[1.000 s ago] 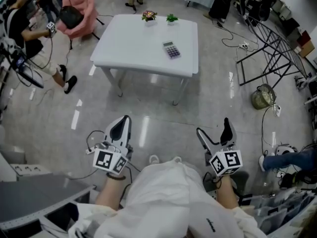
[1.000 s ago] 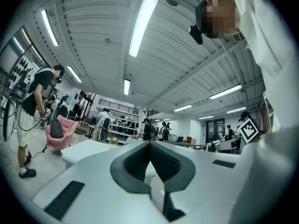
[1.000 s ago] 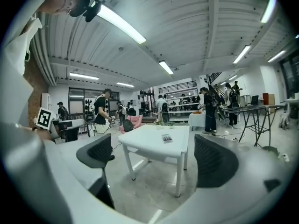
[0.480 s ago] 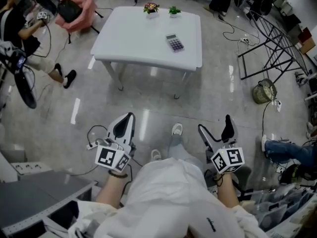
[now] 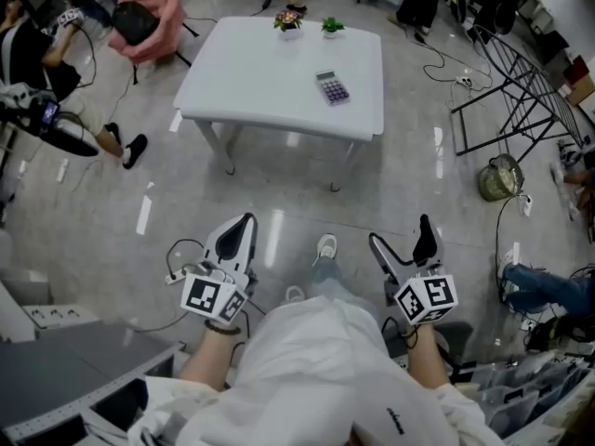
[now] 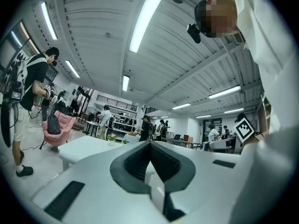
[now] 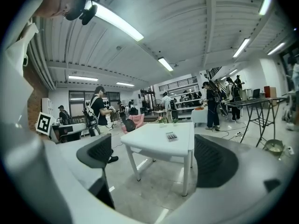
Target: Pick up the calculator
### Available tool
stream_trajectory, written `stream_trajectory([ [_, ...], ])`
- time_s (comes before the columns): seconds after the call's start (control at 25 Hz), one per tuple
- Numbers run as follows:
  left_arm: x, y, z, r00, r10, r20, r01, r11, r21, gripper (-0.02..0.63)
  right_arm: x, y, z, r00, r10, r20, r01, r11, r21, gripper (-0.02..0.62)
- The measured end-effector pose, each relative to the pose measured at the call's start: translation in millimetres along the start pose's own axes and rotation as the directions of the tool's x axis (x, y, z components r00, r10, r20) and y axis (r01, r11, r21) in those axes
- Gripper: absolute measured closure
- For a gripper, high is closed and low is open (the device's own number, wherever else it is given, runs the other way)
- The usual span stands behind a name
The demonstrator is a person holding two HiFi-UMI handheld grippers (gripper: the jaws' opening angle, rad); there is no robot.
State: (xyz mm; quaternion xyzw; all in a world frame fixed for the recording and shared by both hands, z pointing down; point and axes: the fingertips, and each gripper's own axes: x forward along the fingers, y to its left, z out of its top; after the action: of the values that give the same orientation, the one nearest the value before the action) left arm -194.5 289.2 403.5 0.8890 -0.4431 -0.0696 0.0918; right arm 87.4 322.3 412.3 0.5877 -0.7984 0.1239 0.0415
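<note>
At the far left a person (image 5: 33, 59) stands near a pink chair (image 5: 153, 17). We hold our left gripper (image 5: 243, 223) low over the floor, well short of the white table (image 5: 251, 82); its jaws are pressed together with nothing between them. Two small potted plants (image 5: 289, 20) stand at the table's far edge. The calculator (image 5: 332, 87) lies flat on the right half of the top, apart from them. Our right gripper (image 5: 401, 234) is low too, with its jaws spread wide and empty, and the table shows between them. A black folding rack (image 5: 521, 72) stands at the right.
</note>
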Motion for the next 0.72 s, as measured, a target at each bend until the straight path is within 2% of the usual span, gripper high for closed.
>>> stream_trajectory([
  [0.4, 54, 5, -5, 1.000, -0.016, -0.016, 0.016, 1.000, 0.011, 0.590, 40, -29, -2, 1.000, 0.014, -0.017, -0.014, 1.000, 0.026, 0.054],
  [0.72, 128, 24, 0, 1.000, -0.011, -0.016, 0.012, 1.000, 0.023, 0.590, 101, -66, 21, 0.999, 0.035, -0.016, -0.035, 0.999, 0.025, 0.054],
])
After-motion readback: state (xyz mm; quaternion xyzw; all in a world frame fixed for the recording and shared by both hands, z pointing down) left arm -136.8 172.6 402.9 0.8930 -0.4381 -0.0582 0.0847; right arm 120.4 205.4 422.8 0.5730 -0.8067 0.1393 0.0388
